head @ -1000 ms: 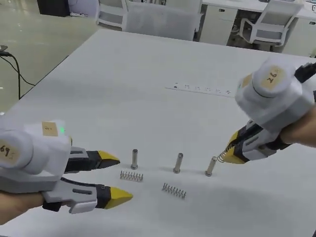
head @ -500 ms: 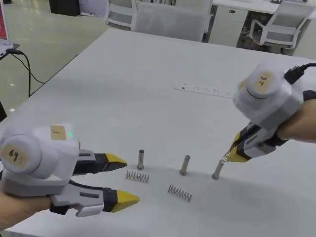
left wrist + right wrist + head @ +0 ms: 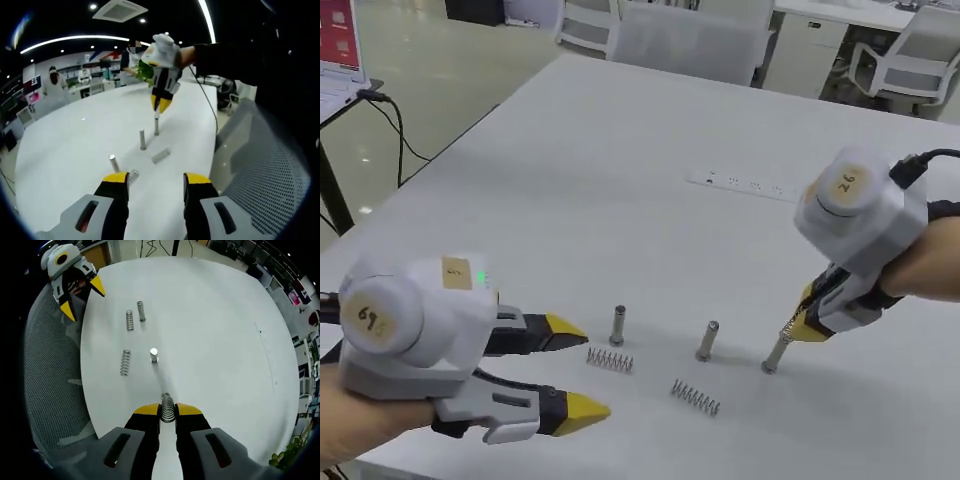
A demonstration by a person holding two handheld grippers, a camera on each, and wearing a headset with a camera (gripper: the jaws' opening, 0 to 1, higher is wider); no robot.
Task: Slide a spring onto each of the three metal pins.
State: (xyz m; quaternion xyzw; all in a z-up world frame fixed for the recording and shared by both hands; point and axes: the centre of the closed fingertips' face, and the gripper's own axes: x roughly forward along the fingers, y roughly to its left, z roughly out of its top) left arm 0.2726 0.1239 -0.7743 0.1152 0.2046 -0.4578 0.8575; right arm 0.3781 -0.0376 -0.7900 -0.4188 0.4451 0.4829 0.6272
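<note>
The small silvery coil spring (image 3: 169, 412) is pinched across its side between the yellow tips of the right gripper (image 3: 802, 328), whose jaws are closed almost together on it. Its lower end meets the top of the rightmost pin (image 3: 775, 353), a short upright steel peg. I cannot tell whether any coil is over the tip yet.

Going by its thin wire, the spring is feather-light and soft. It is likely to buckle or shoot out under a hard squeeze, so a gentle hold across the upper coils, leaving the bottom bore free, should suit it.

In the head view a second spring (image 3: 610, 360) lies flat at six o'clock of the bare left pin (image 3: 618, 325). A third spring (image 3: 696, 397) lies at six o'clock of the bare middle pin (image 3: 707, 341). Both would probably roll if nudged on the smooth white table (image 3: 620, 180).

At nine o'clock of the second spring is the left gripper (image 3: 578, 368), its jaws wide apart and holding nothing.
</note>
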